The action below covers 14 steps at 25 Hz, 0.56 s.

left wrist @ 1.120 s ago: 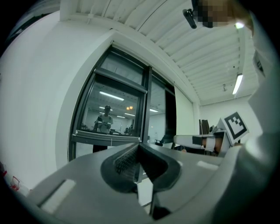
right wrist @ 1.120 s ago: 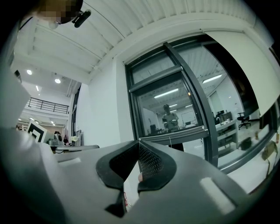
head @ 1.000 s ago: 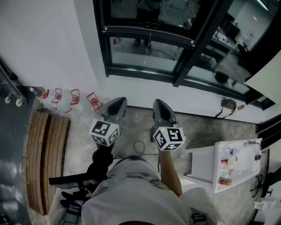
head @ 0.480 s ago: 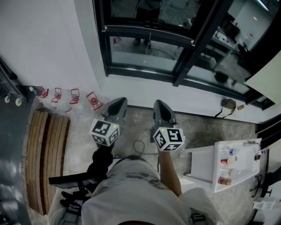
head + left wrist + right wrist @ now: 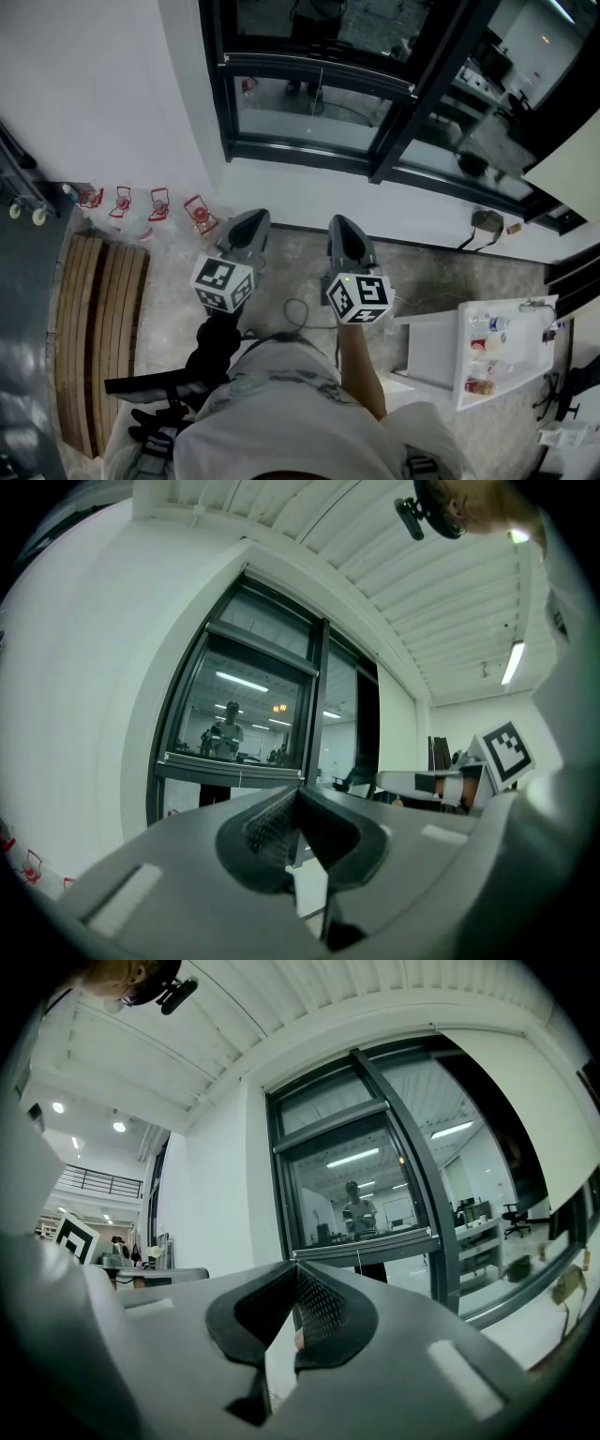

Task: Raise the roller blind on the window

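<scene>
- My left gripper (image 5: pixel 247 221) and right gripper (image 5: pixel 343 229) were both closed on nothing, pointing level at the window (image 5: pixel 309 114).
- A pale sheet, likely the blind (image 5: pixel 574 165), covered the window's right edge. The pane ahead was bare glass, so I couldn't judge how far raised it was.
- A table (image 5: pixel 433 349) stood right and a bench (image 5: pixel 97 319) left; neither blocked me.
</scene>
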Motion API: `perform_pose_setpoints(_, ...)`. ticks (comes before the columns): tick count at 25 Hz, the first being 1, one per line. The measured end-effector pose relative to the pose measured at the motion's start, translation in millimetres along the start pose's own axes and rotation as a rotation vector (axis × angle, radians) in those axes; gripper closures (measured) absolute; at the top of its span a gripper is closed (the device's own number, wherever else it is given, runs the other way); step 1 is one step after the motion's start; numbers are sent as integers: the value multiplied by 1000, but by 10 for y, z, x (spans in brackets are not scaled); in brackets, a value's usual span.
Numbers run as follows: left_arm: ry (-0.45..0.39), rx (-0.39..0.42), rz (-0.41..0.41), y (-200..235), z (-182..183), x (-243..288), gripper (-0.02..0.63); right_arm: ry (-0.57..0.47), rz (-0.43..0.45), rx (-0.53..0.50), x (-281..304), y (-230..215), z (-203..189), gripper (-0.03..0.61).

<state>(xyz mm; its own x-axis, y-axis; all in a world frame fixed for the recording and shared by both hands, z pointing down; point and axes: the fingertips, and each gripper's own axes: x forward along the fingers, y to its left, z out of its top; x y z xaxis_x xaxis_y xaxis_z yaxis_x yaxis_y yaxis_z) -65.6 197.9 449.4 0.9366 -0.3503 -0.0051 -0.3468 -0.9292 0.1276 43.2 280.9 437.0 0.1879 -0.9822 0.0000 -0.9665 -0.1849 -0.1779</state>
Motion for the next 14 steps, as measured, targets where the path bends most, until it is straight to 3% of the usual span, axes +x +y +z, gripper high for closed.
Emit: perform_pose_setpoints(14,20,-12,-8,-10,-76,1,617,10,-16,-4,-41,-26,-61,580)
